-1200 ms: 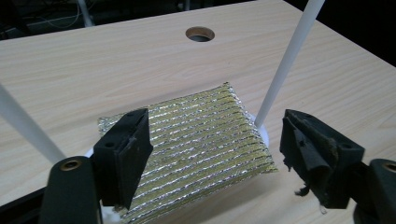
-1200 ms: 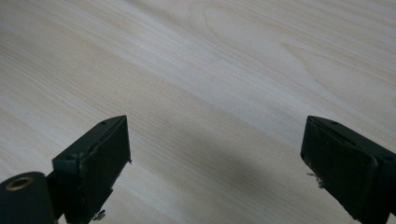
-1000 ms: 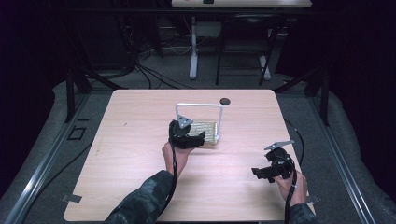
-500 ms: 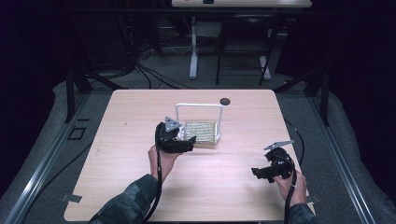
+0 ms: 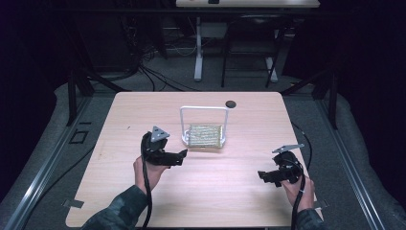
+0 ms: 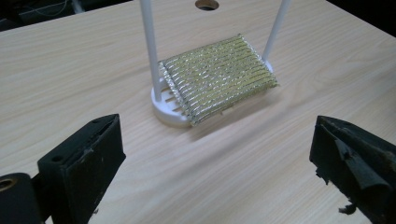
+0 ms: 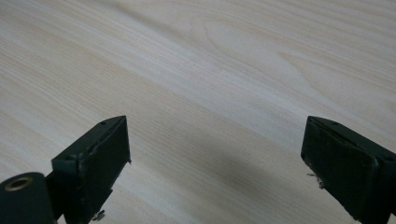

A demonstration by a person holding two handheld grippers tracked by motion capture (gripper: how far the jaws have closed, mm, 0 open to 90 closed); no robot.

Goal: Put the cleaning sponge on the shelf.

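The left tongs [image 5: 178,157] stood wide open and empty above the tabletop [image 5: 119,124], aimed at a glittery gold-and-silver pad [image 6: 217,77] lying on the base of a white wire stand [image 6: 150,44], whose top ran out of the left gripper view. The right tongs [image 5: 265,176] gaped empty too, well apart near the right edge. A dark round spot [image 5: 231,103] sat beyond the stand, too small to identify.

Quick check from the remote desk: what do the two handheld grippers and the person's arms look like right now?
Both are black handheld units. The left gripper carries a grey three-cornered plate on top; the right gripper has a similar grey plate. A black cable trails back from each along the forearm. Up close, the tongs end in blocky black pads, somewhat frayed at the edges. The sleeves are dark with a mottled pattern.
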